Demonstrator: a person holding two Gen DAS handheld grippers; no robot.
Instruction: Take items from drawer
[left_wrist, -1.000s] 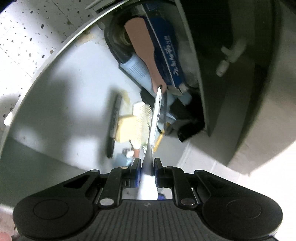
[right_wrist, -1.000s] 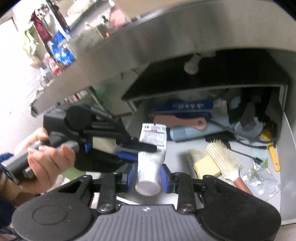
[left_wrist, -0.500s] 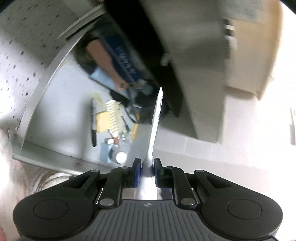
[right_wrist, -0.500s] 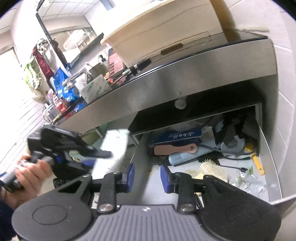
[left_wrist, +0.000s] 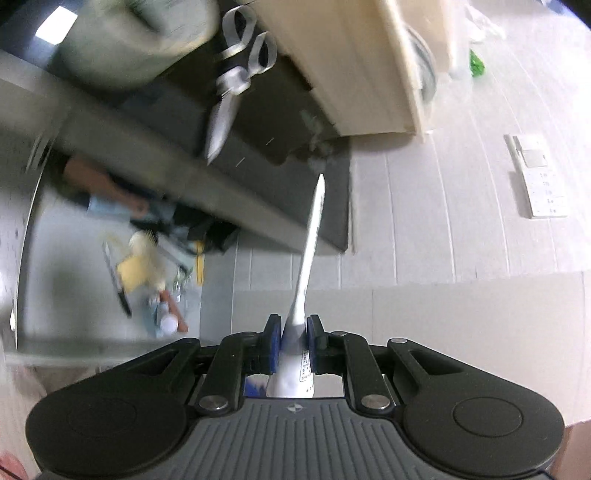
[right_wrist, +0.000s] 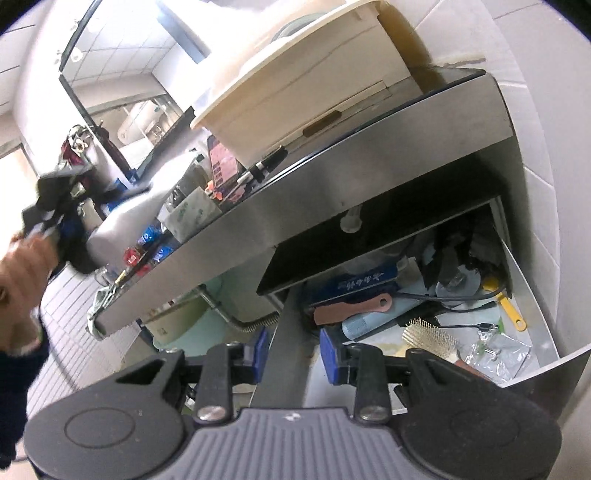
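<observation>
- The left claw (left_wrist: 291, 345), clenched on a white tube (left_wrist: 308, 254), has lifted it out of the open drawer (right_wrist: 532, 306) to worktop (left_wrist: 258, 162) height.
- The right claw (right_wrist: 293, 350) has let the tube go and holds nothing.
- Likely next: setting it down.

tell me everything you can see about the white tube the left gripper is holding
The white tube is a soft squeeze tube, plastic by its look, seen edge-on from the left wrist view. It narrows from a rounder body with small print near the jaws to a flat crimped tip pointing up and away. The left gripper is shut on its lower part, blue pads pressing both sides. It is held in the air, above the open drawer; nothing else touches it.
</observation>
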